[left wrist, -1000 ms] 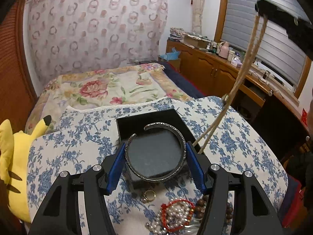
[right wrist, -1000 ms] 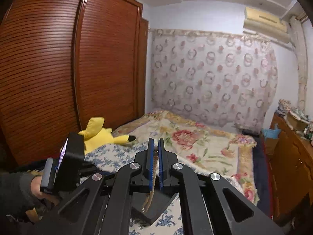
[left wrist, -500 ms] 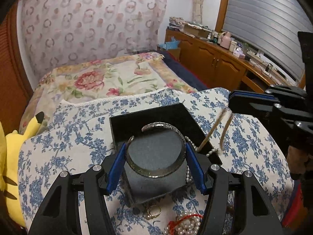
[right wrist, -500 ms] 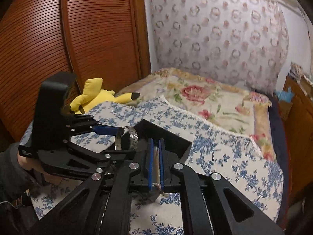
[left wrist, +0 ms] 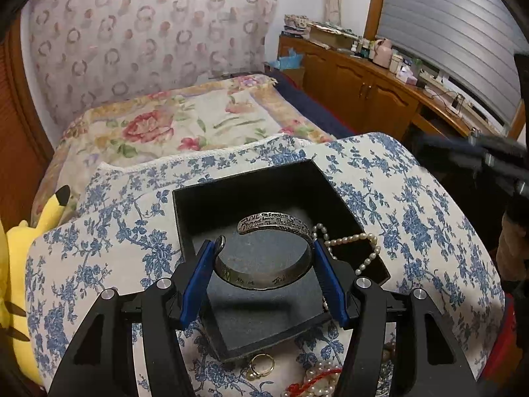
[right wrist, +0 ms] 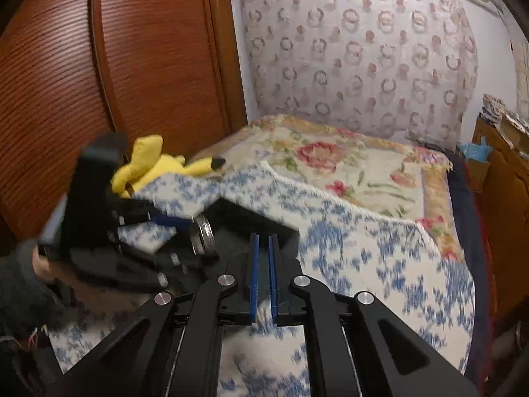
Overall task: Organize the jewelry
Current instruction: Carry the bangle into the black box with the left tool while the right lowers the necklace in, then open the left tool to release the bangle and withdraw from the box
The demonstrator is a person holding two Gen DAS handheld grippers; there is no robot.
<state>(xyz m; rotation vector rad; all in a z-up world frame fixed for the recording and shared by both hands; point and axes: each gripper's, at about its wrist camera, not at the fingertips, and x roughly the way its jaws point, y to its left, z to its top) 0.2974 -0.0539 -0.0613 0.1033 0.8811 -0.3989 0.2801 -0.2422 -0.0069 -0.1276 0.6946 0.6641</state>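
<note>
My left gripper [left wrist: 264, 258] grasps the silver bangle over the black box.

Its blue jaws press the silver bangle [left wrist: 269, 254] from both sides, holding it level just above the grey floor of the black box [left wrist: 231, 198]. Just right of the jaws a pearl necklace [left wrist: 357, 248] drapes over the box wall; below them a gold ring [left wrist: 261, 365] lies on the blue-flowered quilt [left wrist: 413, 218]. My right gripper [right wrist: 263, 274] has its jaws nearly together with a narrow gap and nothing between, hovering near the box corner; the yellow plush [right wrist: 155, 162] lies beyond.
</note>
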